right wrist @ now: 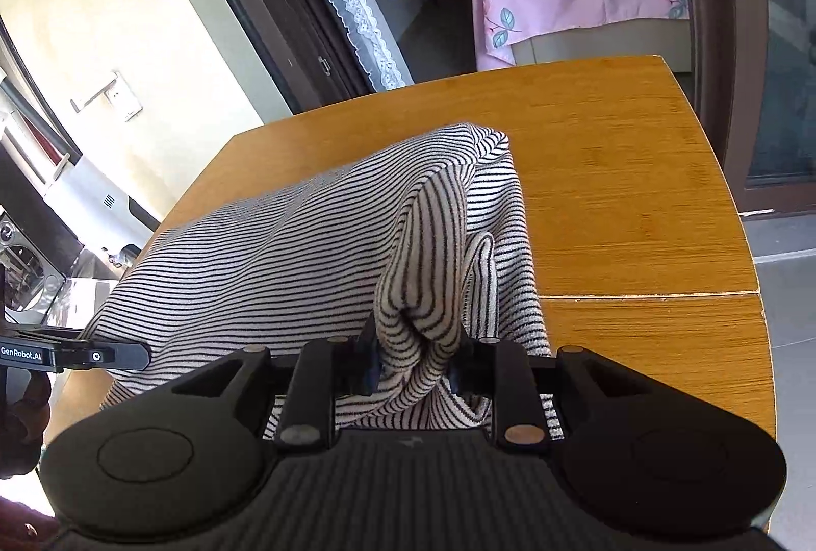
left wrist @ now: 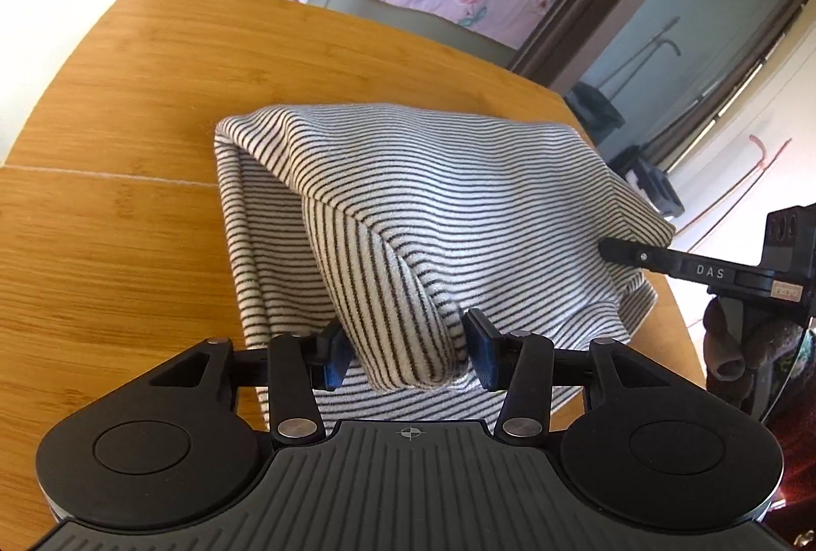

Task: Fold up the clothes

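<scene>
Striped garment tents above table, left gripper and right gripper each pinching it.

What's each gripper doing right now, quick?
Left gripper: shut on a bunched corner of the striped garment, lifted off the table.
Right gripper: shut on another bunch of the same garment.

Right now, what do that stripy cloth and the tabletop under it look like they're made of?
Striped cloth: looks like soft knit, perhaps cotton jersey; matte, slightly fuzzy, draping in rounded folds where both sets of jaws pinch it. Tabletop: seems to be bamboo or wood laminate; fine straight grain, warm orange tone, smooth low sheen, with a seam running across it.
</scene>
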Action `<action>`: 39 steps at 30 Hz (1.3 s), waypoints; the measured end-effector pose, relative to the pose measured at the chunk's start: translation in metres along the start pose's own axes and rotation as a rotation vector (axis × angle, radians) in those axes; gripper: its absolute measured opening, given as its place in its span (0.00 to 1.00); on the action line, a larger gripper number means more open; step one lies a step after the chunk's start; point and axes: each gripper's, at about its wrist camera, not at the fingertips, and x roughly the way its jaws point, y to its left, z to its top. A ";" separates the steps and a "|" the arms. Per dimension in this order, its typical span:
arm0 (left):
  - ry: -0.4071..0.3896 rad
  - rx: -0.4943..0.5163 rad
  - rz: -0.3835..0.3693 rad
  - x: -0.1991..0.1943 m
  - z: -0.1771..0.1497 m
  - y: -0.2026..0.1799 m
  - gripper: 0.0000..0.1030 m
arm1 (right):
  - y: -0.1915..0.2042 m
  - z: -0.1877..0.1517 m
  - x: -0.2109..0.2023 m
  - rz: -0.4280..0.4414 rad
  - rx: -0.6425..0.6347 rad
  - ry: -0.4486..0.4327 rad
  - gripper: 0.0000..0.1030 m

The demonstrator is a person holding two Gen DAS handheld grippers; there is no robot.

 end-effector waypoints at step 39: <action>-0.082 -0.033 -0.175 0.028 0.040 0.017 0.69 | 0.028 0.012 0.010 -0.243 -0.197 0.003 0.66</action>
